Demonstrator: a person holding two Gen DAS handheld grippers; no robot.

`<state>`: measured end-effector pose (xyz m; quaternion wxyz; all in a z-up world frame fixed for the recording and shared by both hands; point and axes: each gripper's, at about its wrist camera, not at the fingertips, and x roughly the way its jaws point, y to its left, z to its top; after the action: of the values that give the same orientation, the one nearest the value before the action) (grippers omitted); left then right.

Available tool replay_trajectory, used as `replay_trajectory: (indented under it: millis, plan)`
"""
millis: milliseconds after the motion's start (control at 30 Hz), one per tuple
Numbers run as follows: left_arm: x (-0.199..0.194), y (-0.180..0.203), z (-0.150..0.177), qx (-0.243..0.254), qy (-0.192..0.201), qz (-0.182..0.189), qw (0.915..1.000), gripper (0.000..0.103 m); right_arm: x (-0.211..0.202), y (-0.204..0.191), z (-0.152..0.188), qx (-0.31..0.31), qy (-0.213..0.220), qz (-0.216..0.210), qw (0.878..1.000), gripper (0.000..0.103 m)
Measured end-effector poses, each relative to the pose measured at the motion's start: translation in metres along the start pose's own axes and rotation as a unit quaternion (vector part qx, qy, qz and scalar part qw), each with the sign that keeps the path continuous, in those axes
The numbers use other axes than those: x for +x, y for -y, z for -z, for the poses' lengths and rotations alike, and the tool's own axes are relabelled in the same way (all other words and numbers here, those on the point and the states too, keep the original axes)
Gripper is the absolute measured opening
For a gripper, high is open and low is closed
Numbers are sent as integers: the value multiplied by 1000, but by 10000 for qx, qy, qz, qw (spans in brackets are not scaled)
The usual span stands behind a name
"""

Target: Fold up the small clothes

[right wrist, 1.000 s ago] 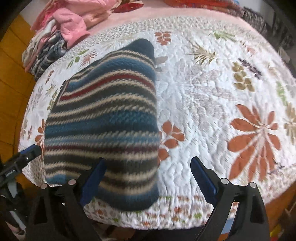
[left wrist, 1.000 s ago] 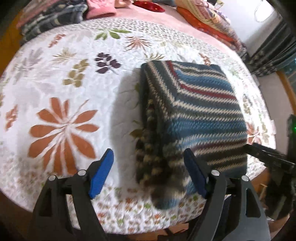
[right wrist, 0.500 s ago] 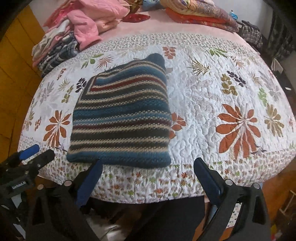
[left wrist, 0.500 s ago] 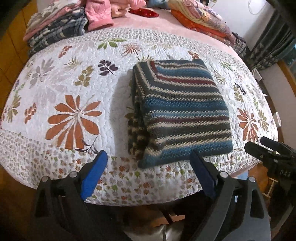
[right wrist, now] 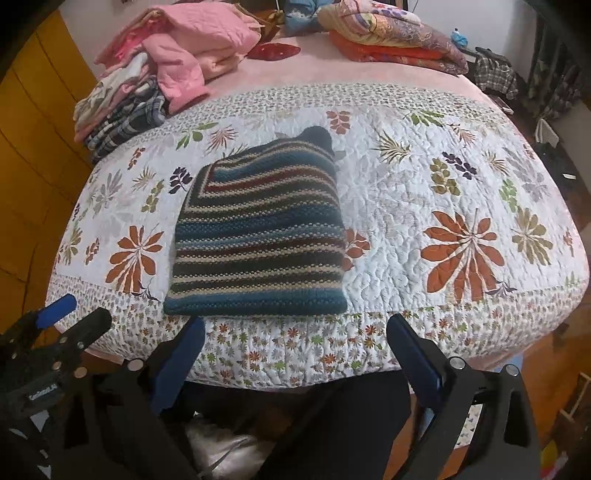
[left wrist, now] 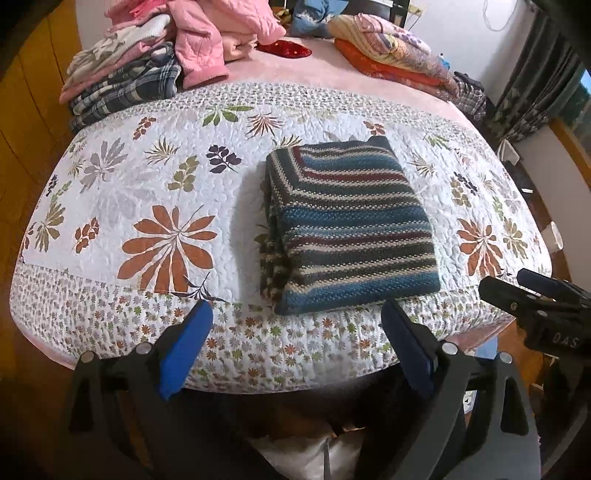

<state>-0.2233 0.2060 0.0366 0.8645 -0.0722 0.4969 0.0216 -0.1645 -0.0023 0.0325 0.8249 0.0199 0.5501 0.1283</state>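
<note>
The left gripper (left wrist: 295,349) has its 2 blue-padded fingers (left wrist: 184,349) spread wide with nothing between them, hanging off the near edge of the bed. The right gripper (right wrist: 293,356) is the same: both blue-padded fingers (right wrist: 413,360) wide apart and holding nothing, also short of the bed's edge.

Just beyond both pairs of fingers, not touching them, lies the striped knit sweater in blue, cream, dark red and dark green (left wrist: 347,229), folded into a compact, roughly square bundle. It rests flat on the white quilted bedspread with orange and green leaf prints (left wrist: 147,184), close to the near edge. In the left view it sits ahead and toward the right finger; in the right view, ahead and toward the left finger.

Judging by its tidy outline and stacked layers at the left side, this garment looks fully folded. What remains is probably the loose pile of pink and plaid clothes (right wrist: 147,77) at the far left corner, well apart from the fingers. A stack of patterned folded blankets (right wrist: 391,33) sits at the far right.
</note>
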Motion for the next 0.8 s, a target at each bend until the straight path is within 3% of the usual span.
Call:
replay_trajectory:
  millis: [367,800]
  plan:
    - [-34,8,4,141,264,-123,9995,92,-20,-14,5,-98,141,112,9998,99]
    - [-38,14,8,279,347,-388,9983,92,-24,-19,6,-75,124,203,9997,99]
